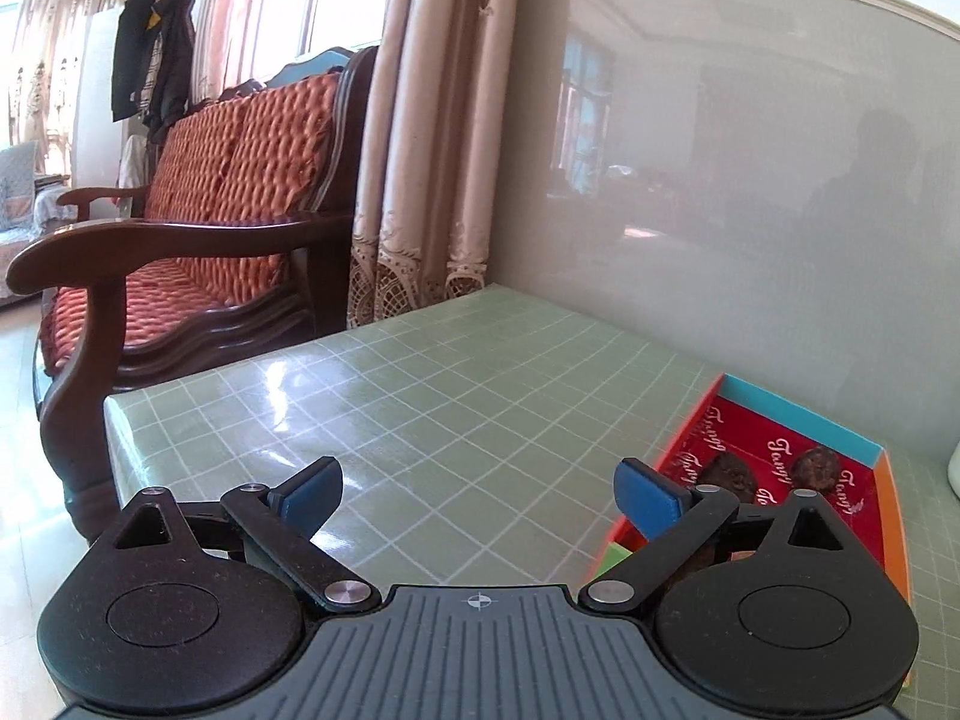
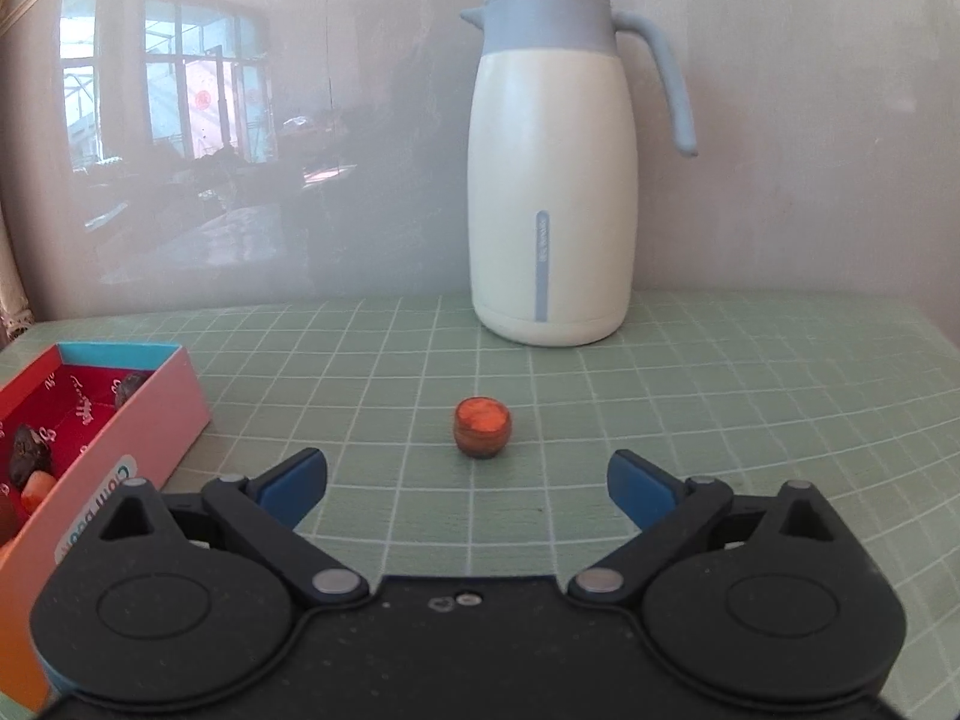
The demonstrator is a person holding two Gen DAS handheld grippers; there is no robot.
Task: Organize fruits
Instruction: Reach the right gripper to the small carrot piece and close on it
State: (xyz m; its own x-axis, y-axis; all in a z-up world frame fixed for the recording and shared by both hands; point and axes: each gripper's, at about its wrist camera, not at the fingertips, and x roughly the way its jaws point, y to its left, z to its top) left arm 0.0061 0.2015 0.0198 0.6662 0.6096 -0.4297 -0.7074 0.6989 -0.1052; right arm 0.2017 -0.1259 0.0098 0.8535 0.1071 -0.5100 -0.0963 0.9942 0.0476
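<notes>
Fruit pieces are split between two spots: one small orange piece [image 2: 483, 433] with a dark rim sits alone on the green checked tablecloth [image 2: 720, 420], and several more lie in a shallow box [image 2: 156, 414] with a red printed floor. In the right wrist view the lone piece is at twelve o'clock from the right gripper [image 2: 468, 480], just ahead of its blue fingertips [image 2: 639, 489] and apart from them; the jaws stand wide with nothing between them. The box is at nine o'clock, pink-sided, holding dark pieces and an orange one. A white jug [image 2: 552, 180] with a pale blue lid and handle stands at one o'clock, against the wall. In the left wrist view the left gripper [image 1: 477, 489] is also spread wide and empty over bare cloth (the box [image 1: 804, 420] lies at three o'clock, beside and partly behind its right finger), with two dark pieces [image 1: 813, 468] visible inside. A cushioned wooden bench [image 1: 228, 210] stands at ten o'clock beyond the table edge.
</notes>
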